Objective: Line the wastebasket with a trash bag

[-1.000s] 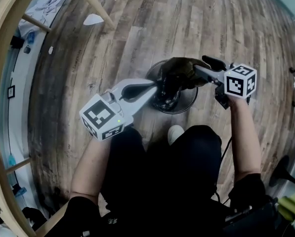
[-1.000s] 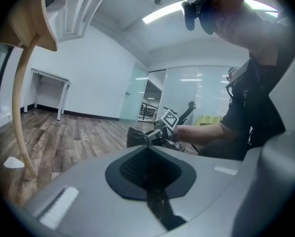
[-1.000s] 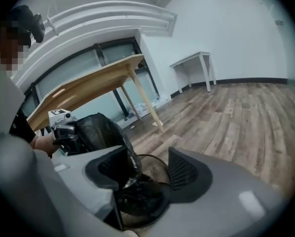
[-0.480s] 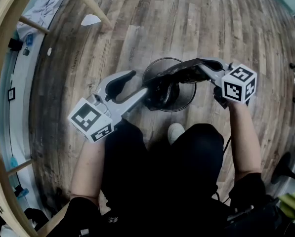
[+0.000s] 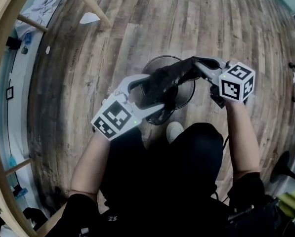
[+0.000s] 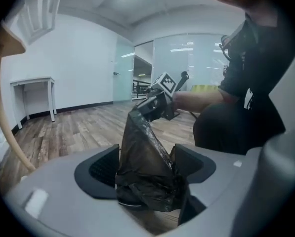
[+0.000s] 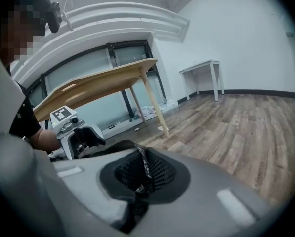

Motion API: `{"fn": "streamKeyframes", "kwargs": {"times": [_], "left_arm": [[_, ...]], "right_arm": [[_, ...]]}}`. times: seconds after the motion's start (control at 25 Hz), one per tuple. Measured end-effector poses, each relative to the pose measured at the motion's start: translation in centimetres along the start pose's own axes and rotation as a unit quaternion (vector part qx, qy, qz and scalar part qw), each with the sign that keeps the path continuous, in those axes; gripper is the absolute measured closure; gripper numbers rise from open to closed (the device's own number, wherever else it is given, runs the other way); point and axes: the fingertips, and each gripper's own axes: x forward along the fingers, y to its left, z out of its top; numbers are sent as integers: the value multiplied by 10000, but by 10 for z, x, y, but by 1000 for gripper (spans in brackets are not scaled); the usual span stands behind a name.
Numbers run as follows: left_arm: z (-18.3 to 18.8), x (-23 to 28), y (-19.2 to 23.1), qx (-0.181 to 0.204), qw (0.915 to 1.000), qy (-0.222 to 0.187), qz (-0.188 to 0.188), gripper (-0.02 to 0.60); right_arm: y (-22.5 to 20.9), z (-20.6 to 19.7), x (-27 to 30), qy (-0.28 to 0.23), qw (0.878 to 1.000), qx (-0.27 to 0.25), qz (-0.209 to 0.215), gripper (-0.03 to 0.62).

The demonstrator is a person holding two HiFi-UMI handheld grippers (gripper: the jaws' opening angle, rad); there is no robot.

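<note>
A round black mesh wastebasket [image 5: 192, 90] stands on the wood floor in front of my knees. Over it hangs the black trash bag [image 5: 164, 80], stretched between the two grippers. My right gripper [image 5: 195, 63] is shut on a thin edge of the bag [image 7: 145, 168], holding its top up. My left gripper [image 5: 154, 94] sits lower at the basket's near left; its jaws have just been opening and now stand wide. The crumpled bulk of the bag [image 6: 147, 167] hangs between the pads [image 6: 104, 169], not pinched. The basket's inside is mostly hidden by the bag.
A light wooden table leg [image 5: 90, 4] slants across the floor at the upper left, with a white scrap [image 5: 90, 19] beside it. My white shoe [image 5: 175, 131] is just short of the basket. A white side table [image 6: 33, 83] stands by the far wall.
The left gripper went from shut on the bag to wide open, swinging out and back toward the basket. The right gripper closed on the bag's edge, and the bag is now stretched.
</note>
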Motion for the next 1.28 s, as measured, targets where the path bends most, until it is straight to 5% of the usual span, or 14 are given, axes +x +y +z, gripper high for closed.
{"fn": "streamKeyframes", "kwargs": {"times": [0.2,0.4,0.6,0.88,1.28], "left_arm": [[5,0,-12,-290,9990,-294,-176,218],[-9,10,-21,-449,9982,-125,-368,233],[-14,9,-18,-667,9969,-368,-208,571],[-23,-5,31,-1210,9906,-578,269,574],[-69,31,104,-1343,9865,-102,930,574]], "right_arm": [[0,-3,3,22,10000,35,-1,591],[4,0,8,-37,9999,101,5,591],[1,0,6,-63,9998,177,-58,591],[-15,-25,5,94,9996,271,-26,591],[-67,-63,58,505,9986,-56,-141,591]]}}
